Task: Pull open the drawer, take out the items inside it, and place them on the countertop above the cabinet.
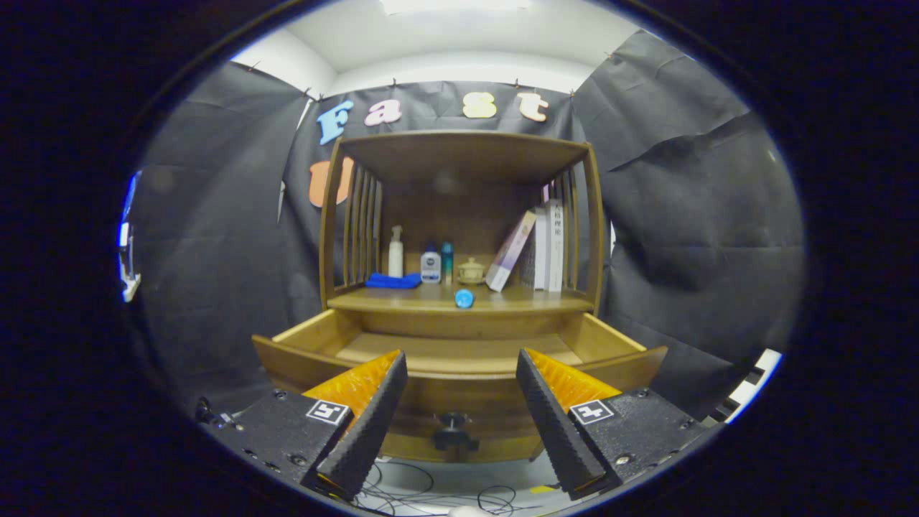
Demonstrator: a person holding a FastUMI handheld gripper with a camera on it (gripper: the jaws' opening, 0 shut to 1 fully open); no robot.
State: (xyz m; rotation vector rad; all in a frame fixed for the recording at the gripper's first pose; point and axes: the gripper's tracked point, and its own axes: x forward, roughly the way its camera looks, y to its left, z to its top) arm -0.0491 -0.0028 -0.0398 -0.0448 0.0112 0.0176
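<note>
Holding my gripper (462, 424) released, fingers apart before the open drawer (459, 359); its bottom looks bare, blue cylinder (464, 298) at 12 o'clock on the countertop (402, 299); task seems finished.

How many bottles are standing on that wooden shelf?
3, side by side at the back of the countertop: a white pump bottle behind the blue cloth, a white bottle, then a teal bottle. More may hide behind the books. The tool is open.
</note>
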